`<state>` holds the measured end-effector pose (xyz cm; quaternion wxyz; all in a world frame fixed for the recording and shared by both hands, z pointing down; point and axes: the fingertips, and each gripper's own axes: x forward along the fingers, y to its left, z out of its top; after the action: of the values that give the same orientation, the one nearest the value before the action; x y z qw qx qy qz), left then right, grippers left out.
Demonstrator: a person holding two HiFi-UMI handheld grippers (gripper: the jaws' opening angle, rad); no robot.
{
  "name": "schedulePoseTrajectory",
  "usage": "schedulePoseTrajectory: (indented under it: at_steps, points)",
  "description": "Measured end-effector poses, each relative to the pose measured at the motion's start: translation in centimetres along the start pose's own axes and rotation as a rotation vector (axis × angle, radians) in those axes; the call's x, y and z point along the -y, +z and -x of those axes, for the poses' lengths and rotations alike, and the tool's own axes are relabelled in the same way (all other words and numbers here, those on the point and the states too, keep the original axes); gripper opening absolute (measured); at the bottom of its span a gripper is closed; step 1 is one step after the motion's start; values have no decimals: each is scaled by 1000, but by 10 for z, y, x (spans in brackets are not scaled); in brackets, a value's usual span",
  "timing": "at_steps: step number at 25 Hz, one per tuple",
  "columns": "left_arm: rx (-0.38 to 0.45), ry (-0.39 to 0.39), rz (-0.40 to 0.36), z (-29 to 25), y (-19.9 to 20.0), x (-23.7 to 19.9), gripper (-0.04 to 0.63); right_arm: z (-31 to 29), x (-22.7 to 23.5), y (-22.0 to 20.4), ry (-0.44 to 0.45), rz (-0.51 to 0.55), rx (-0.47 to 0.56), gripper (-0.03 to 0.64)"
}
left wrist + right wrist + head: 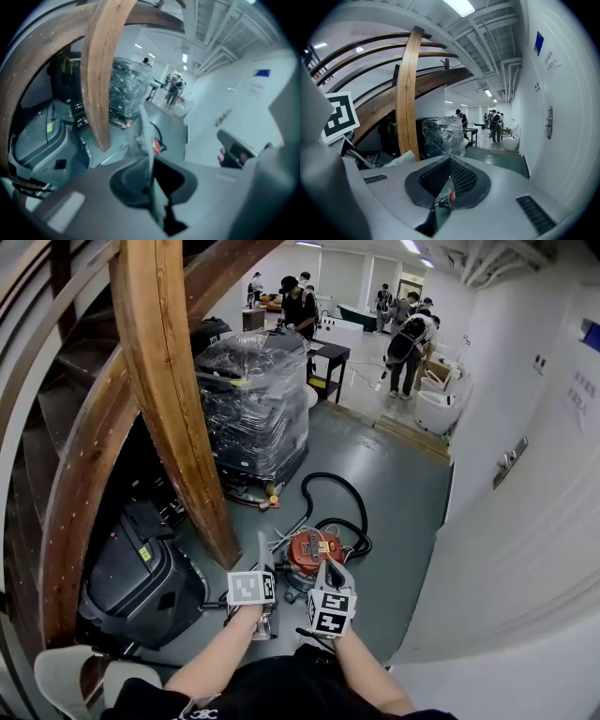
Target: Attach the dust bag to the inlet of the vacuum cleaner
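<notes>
Left gripper (147, 165) clamped on the dust bag (143, 136); right gripper (450, 161) shut, holding nothing.
Bag was a thin grey sheet pinched between the left jaws, standing up past their tips. Right jaws met tip to tip, just to the right of the left gripper. Ahead of both, on the grey floor (394, 493), sat the red vacuum cleaner (314, 549), apart from the bag, its black hose (349, 495) looping beyond it. Left of the left gripper stood a black machine (141, 577) beside a curved wooden beam (173, 390). Farther ahead was a film-wrapped pallet load (253, 404), and well beyond it several people (298, 306).
</notes>
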<state>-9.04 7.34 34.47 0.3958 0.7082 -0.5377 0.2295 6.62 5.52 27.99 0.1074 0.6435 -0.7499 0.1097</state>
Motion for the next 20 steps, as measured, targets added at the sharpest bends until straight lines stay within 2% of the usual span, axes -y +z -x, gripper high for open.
schedulePoseTrajectory:
  at_steps: [6, 20]
  points:
    - [3, 9, 21, -22, 28, 2, 18, -35, 19, 19, 3, -1, 3, -6]
    - [-39, 47, 64, -92, 87, 9, 18, -122, 63, 24, 32, 2, -59, -6]
